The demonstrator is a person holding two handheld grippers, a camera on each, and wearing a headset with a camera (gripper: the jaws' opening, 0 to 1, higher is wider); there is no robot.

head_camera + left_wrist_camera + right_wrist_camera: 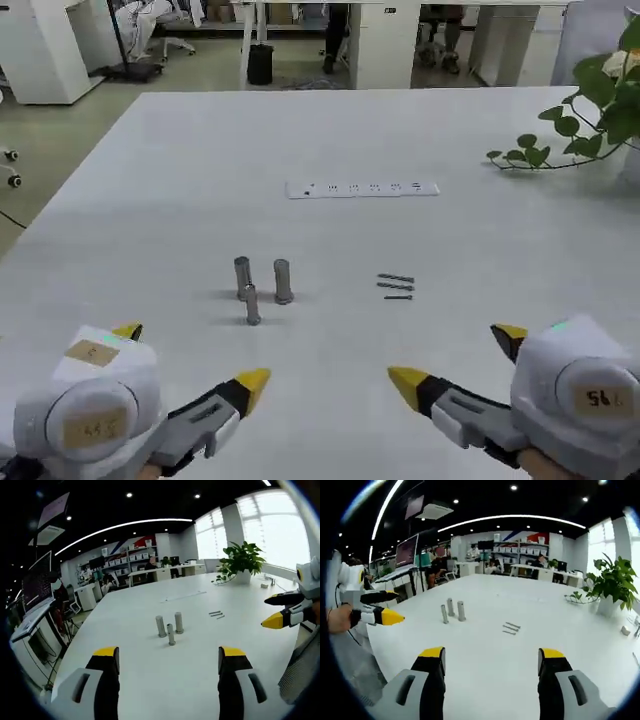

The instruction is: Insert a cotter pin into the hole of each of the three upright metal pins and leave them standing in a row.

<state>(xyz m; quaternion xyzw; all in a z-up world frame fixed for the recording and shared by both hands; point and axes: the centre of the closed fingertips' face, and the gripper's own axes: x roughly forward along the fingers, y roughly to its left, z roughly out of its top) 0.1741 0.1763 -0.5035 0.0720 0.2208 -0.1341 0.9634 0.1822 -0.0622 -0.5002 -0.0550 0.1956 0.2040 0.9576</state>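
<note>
Three grey metal pins (262, 286) stand upright in a tight cluster on the white table, also seen as metal pins (169, 628) and metal pins (451, 611). Three small cotter pins (396, 287) lie side by side to their right; the cotter pins (216, 614) and cotter pins (509, 627) appear in both gripper views. My left gripper (190, 355) is open near the table's front left, well short of the pins. My right gripper (455, 356) is open at the front right. Both hold nothing.
A white power strip (362, 188) lies across the table beyond the pins. A potted plant (590, 110) trails leaves at the far right edge. Desks, chairs and shelves stand past the table's far side.
</note>
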